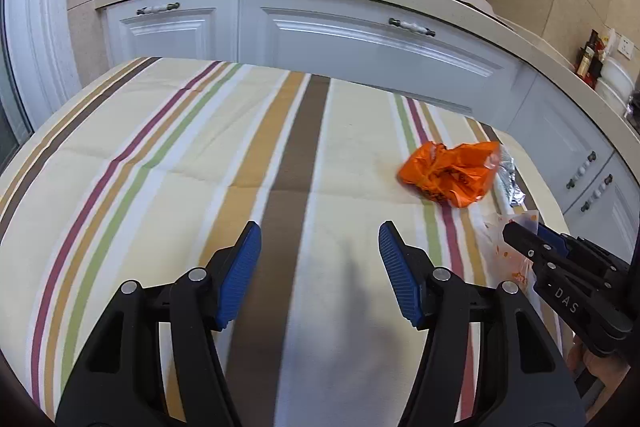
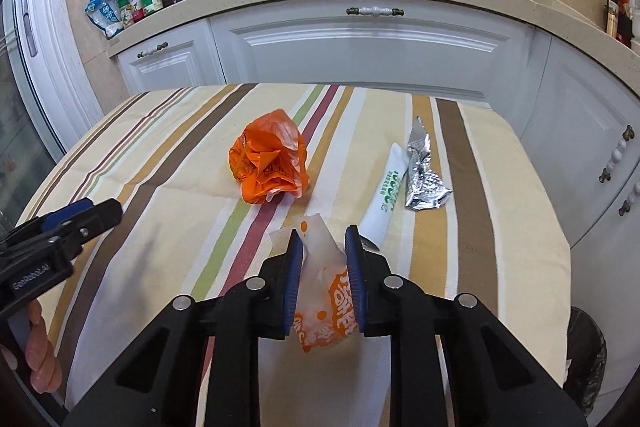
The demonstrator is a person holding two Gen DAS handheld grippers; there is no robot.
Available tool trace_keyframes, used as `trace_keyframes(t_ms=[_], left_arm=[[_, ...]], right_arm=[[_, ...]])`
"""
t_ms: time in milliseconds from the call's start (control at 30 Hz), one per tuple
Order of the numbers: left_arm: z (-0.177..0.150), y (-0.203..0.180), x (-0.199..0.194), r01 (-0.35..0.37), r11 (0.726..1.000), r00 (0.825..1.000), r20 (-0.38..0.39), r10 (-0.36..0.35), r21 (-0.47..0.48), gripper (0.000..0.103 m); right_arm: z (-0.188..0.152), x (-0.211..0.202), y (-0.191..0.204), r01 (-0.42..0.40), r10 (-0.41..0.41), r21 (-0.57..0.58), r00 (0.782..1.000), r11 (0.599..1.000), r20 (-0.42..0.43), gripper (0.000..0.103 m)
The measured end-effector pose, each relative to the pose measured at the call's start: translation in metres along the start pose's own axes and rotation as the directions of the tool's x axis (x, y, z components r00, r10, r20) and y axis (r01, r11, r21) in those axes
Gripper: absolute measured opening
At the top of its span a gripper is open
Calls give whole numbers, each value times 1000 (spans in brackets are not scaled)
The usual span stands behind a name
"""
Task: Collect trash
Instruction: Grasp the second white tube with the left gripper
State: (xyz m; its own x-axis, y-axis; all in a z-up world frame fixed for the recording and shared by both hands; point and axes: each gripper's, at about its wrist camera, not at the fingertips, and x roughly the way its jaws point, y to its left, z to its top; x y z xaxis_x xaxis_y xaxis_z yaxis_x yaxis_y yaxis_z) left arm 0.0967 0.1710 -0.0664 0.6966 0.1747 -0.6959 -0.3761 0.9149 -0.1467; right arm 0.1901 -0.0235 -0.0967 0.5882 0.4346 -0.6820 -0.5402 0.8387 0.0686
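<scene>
On the striped counter (image 2: 440, 247), right tongs (image 2: 324, 263) pinch an orange-printed wrapper (image 2: 320, 291); thin film could slip free when lifted. Left tongs (image 1: 320, 267) gape empty

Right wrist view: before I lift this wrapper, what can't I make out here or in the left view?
- Wrapper: its lower end is hidden behind the right gripper pads in the right view; the left view shows only a corner.
- White tube: near end hidden behind the right gripper; print too small to read.
- Foil scrap: mostly hidden behind the orange bag in the left view.
- Bin: cut off by the fisheye edge.
</scene>
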Motion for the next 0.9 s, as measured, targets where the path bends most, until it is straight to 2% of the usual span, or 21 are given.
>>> trace_keyframes(t_ms=[233, 500, 900], left_arm=[[-1, -36, 5, 52, 997, 999, -16, -52, 49, 60], [-3, -92, 17, 111, 986, 994, -36, -107, 122, 60], [-2, -151, 50, 120, 975, 991, -88, -105, 188, 59]], right_arm=[[-2, -25, -22, 31, -32, 24, 998, 999, 51, 23], [-13, -54, -66, 99, -108, 91, 990, 991, 94, 23], [-33, -78, -121, 152, -176, 184, 977, 971, 121, 23]])
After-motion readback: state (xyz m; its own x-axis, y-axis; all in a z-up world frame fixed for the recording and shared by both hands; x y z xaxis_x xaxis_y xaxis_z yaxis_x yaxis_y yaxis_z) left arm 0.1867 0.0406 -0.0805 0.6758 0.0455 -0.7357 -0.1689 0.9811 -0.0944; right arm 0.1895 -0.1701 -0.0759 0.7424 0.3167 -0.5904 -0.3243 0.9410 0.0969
